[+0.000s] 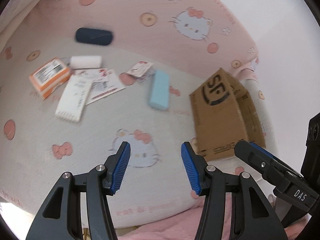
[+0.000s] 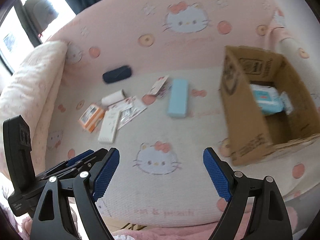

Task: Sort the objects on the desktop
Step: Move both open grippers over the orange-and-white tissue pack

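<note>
Loose objects lie on a cat-print cloth: a light blue box (image 1: pixel 159 90) (image 2: pixel 178 98), a dark case (image 1: pixel 94 36) (image 2: pixel 117 74), an orange box (image 1: pixel 49 76) (image 2: pixel 91 118), a white flat box (image 1: pixel 73 99) (image 2: pixel 109 126), a white roll (image 1: pixel 86 62) (image 2: pixel 113 98) and printed cards (image 1: pixel 140 70) (image 2: pixel 160 87). An open cardboard box (image 1: pixel 226 114) (image 2: pixel 260 108) at the right holds a blue-white packet (image 2: pixel 266 100). My left gripper (image 1: pixel 155 166) hovers open and empty near the front edge. My right gripper (image 2: pixel 161 177) is open and empty beside it.
A pale cushion (image 2: pixel 30 84) lies at the left. A window (image 2: pixel 12 38) is behind it. The cloth's front edge (image 2: pixel 160 218) drops to pink fabric below. The right gripper's body (image 1: pixel 280 172) shows by the cardboard box; the left gripper's body (image 2: pixel 60 172) shows at lower left.
</note>
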`<action>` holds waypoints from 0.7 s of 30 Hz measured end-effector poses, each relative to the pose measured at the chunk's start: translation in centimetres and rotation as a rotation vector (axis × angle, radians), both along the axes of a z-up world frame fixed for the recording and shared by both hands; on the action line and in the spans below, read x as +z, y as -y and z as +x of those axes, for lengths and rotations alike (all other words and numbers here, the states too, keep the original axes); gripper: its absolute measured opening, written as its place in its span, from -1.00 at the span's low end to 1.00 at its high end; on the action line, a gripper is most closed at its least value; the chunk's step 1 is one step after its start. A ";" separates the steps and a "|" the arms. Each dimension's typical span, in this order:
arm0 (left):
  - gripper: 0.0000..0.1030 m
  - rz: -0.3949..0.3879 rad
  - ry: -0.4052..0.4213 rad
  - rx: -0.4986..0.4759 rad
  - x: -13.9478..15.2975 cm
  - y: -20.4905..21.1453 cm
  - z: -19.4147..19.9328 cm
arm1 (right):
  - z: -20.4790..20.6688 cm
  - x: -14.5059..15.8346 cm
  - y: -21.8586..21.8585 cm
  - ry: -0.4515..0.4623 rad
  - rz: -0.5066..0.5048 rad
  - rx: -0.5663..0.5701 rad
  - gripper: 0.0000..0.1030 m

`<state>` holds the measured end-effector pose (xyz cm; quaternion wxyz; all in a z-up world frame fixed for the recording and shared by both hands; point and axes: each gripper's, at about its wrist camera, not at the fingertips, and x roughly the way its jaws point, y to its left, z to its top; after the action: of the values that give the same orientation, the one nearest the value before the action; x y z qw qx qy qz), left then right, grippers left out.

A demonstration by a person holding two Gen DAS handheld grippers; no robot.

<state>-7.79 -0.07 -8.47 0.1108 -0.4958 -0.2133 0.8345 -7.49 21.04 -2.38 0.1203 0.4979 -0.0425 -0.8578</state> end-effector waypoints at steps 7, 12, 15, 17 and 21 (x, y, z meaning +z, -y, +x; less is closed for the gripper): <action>0.11 0.010 0.052 0.046 -3.8 5.4 0.6 | -0.5 -4.1 4.6 0.071 -0.017 0.028 0.65; 0.11 0.009 0.097 0.110 -6.7 9.7 0.2 | -2.5 -6.4 8.1 0.102 -0.026 0.055 0.65; 0.11 0.013 0.129 0.154 -8.3 12.1 -0.4 | -4.2 -8.2 10.7 0.130 -0.049 0.079 0.65; 0.11 0.001 0.150 0.186 -9.2 13.9 -1.0 | -5.4 -9.5 12.6 0.148 -0.062 0.101 0.65; 0.11 -0.045 0.147 0.230 -10.1 17.1 -1.7 | -7.2 -11.5 15.8 0.168 -0.079 0.159 0.65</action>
<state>-9.53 -17.22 -18.58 -0.0124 -0.5303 -0.2574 0.8077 -14.70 5.22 -13.88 0.2034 0.5646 -0.0464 -0.7986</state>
